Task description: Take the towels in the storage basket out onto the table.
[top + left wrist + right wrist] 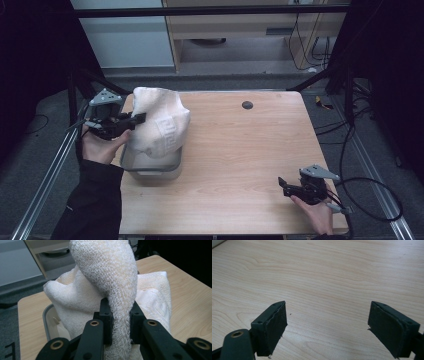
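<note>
A cream terry towel [159,121] with a woven border pattern hangs bunched above a grey bin [152,171] at the table's left side, its lower part draping into the bin. My left gripper [139,119] is shut on a fold of the towel [110,277], which rises between the two pads [105,312] in the left gripper view. Near the table's front right corner my right gripper [282,184] rests low over bare wood. Its jaws stand wide apart [328,327] with nothing between them.
The wooden table [240,150] has a small dark round hole [247,105] near its back edge. Metal frame rails run along both sides. A black cable [370,200] loops off the right edge. Cabinets stand behind the table.
</note>
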`<state>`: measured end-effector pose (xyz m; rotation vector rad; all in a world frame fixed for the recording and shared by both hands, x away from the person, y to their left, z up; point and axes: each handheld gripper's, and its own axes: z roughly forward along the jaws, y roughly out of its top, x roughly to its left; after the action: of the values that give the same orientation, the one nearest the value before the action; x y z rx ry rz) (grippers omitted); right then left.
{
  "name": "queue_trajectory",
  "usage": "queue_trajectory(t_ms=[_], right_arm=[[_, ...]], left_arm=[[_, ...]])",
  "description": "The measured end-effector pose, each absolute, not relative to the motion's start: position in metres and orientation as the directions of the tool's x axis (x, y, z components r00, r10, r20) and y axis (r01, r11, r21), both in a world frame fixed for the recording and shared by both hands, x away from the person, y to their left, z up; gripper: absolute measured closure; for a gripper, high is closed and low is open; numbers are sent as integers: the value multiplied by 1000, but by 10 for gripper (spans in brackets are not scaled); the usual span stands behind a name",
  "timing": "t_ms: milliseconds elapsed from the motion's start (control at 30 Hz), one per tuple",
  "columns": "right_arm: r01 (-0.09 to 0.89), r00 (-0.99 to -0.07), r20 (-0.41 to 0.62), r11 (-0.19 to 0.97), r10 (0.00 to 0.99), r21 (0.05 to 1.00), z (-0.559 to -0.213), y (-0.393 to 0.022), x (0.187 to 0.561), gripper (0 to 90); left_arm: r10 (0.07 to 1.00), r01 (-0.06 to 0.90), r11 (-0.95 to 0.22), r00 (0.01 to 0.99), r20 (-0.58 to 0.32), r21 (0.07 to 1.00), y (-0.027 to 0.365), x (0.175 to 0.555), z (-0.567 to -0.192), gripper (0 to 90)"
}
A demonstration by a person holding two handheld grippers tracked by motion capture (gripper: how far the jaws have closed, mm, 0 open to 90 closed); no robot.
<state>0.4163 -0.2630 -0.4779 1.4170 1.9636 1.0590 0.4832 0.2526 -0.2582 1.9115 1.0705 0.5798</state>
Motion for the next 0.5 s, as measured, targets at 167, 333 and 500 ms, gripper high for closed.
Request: queue_trajectory(t_ms=[167, 333, 500], right_arm=[[556, -338, 41, 164, 940, 815, -478, -263, 416, 155], [562, -333, 51, 155, 942, 812, -477, -263, 415, 154], [560, -330, 40, 162, 943, 812, -477, -264, 415, 154]], left_arm=[[836, 441, -292, 548, 3, 848, 241, 481, -252, 777], [822, 431, -302, 569, 3, 850, 232, 481, -248, 777], [801, 415, -328, 599, 17, 849, 214, 481, -244, 777]])
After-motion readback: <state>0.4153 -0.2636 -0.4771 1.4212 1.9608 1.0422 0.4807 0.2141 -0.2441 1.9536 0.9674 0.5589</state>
